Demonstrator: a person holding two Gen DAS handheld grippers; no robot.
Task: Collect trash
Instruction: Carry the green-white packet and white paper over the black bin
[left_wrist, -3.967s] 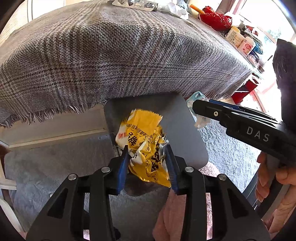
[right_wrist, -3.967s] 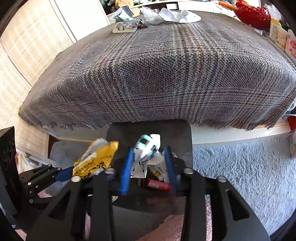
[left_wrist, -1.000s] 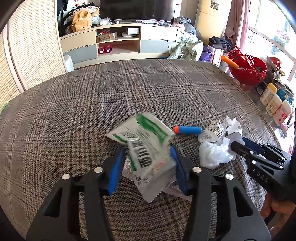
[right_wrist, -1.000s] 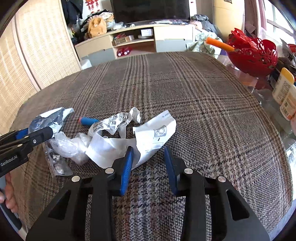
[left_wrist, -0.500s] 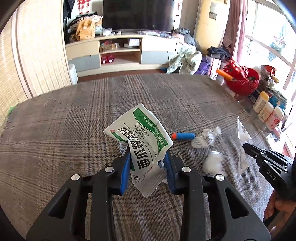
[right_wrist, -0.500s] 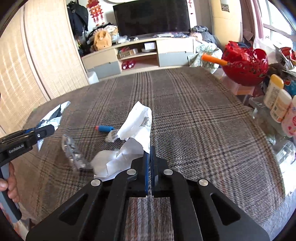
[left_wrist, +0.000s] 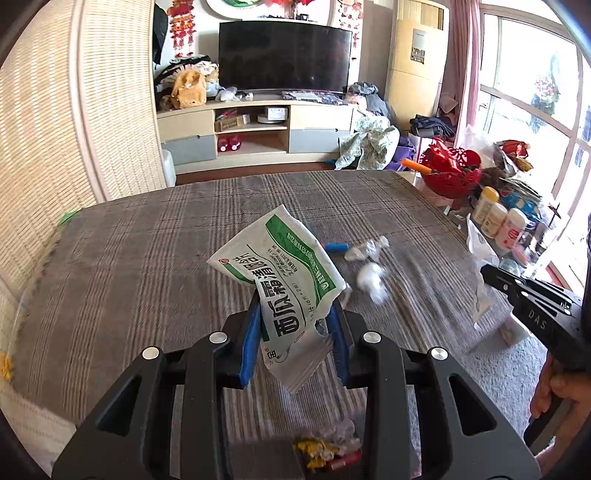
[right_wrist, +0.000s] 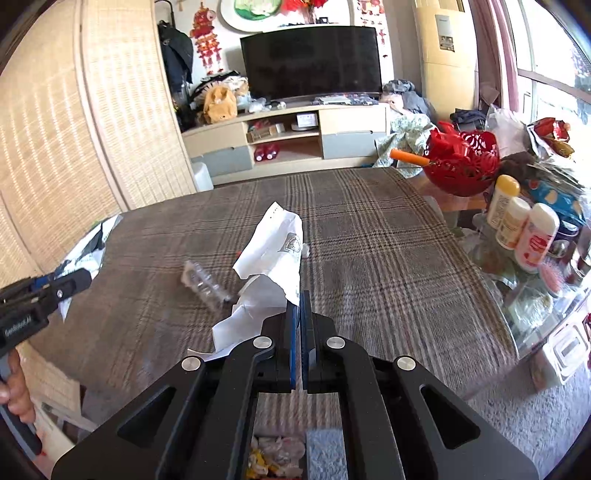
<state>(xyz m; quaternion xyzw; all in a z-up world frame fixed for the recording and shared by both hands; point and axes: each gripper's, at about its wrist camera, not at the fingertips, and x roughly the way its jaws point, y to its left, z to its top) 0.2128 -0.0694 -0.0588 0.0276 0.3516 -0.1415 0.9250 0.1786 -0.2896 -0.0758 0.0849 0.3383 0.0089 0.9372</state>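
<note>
Left gripper (left_wrist: 293, 332) clamping green sachet (left_wrist: 286, 280); right gripper (right_wrist: 298, 332) pinching white paper (right_wrist: 273, 254); possibly blister pack (right_wrist: 205, 282), right view only.

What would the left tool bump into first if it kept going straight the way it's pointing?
Probably the plaid tablecloth. The left tool, clamped on a green-and-white packet, tilts slightly down toward bare cloth; depth is unclear.

The left gripper (left_wrist: 295, 332) clamps a green-and-white sachet (left_wrist: 284, 280) between its blue jaws, above a plaid-covered table (left_wrist: 147, 266). Beyond the jaws lie a blue tube (left_wrist: 337, 247) and crumpled white wrappers (left_wrist: 371, 278). Right of the jaws, the right gripper (left_wrist: 487, 271) holds white paper (left_wrist: 480, 269).
</note>
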